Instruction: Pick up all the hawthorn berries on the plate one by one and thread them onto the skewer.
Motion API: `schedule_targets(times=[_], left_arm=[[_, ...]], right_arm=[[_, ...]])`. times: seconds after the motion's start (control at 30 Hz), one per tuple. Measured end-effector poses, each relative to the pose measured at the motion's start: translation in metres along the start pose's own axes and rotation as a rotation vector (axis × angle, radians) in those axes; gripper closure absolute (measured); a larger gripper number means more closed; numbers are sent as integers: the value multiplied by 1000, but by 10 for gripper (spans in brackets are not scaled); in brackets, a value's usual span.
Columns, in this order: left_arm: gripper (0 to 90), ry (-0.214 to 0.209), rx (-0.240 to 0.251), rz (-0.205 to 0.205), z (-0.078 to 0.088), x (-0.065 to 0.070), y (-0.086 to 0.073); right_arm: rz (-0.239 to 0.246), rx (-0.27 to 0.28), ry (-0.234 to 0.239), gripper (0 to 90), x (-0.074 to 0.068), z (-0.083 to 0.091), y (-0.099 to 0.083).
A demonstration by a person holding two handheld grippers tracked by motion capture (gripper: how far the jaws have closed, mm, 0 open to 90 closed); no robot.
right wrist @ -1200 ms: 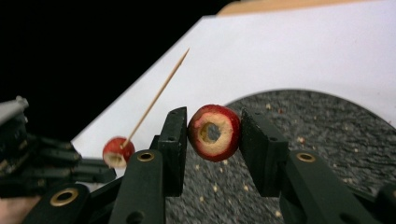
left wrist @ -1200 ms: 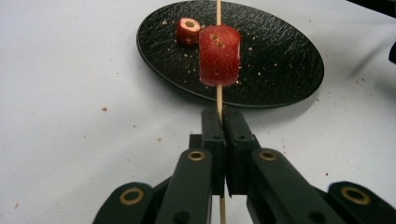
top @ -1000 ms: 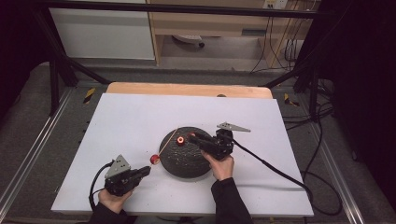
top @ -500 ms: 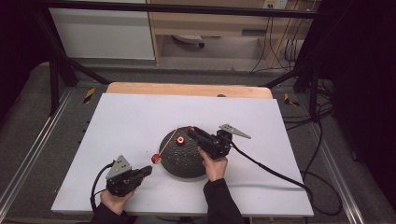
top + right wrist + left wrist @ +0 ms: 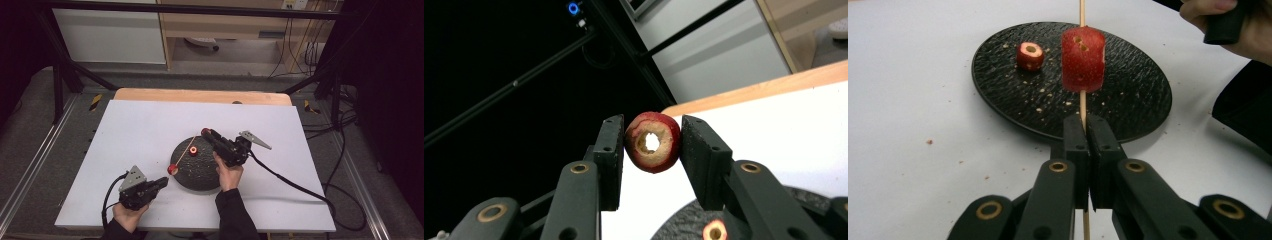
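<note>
Skewer (image 5: 1082, 107) with red cored fruit piece (image 5: 1083, 60) in clamped left claw (image 5: 1089, 150); right claw (image 5: 653, 150) tight on red ring slice (image 5: 652, 142)

The skewer (image 5: 1082, 102) runs off the top edge of the left gripper view, and its lower stretch is hidden between the left tool (image 5: 1089, 131) pads. In the high view, the ring slice (image 5: 205, 132) is probably too small to make out.
</note>
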State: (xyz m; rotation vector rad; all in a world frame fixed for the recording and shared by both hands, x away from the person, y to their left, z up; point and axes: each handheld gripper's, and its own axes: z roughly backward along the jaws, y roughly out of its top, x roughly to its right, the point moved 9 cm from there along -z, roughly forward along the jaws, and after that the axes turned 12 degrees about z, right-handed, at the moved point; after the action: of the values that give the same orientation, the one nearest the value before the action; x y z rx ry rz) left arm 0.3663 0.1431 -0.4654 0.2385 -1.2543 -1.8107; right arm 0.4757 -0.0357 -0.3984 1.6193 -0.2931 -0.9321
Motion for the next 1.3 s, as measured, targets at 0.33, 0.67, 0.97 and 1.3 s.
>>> schedule_targets(times=[0.33, 0.67, 0.97, 1.3], left_arm=[[880, -10, -1, -4, -5, 8, 2], [879, -20, 2, -4, -8, 14, 3], [879, -20, 4, -1, -12, 17, 4], [879, -21, 18, 12, -12, 17, 6]], right_arm=[[-26, 65, -14, 629, 5, -2, 12], [-35, 98, -7, 629, 5, -2, 15], [-39, 107, 5, 629, 1, 0, 14], [-48, 107, 13, 629, 0, 0, 13]])
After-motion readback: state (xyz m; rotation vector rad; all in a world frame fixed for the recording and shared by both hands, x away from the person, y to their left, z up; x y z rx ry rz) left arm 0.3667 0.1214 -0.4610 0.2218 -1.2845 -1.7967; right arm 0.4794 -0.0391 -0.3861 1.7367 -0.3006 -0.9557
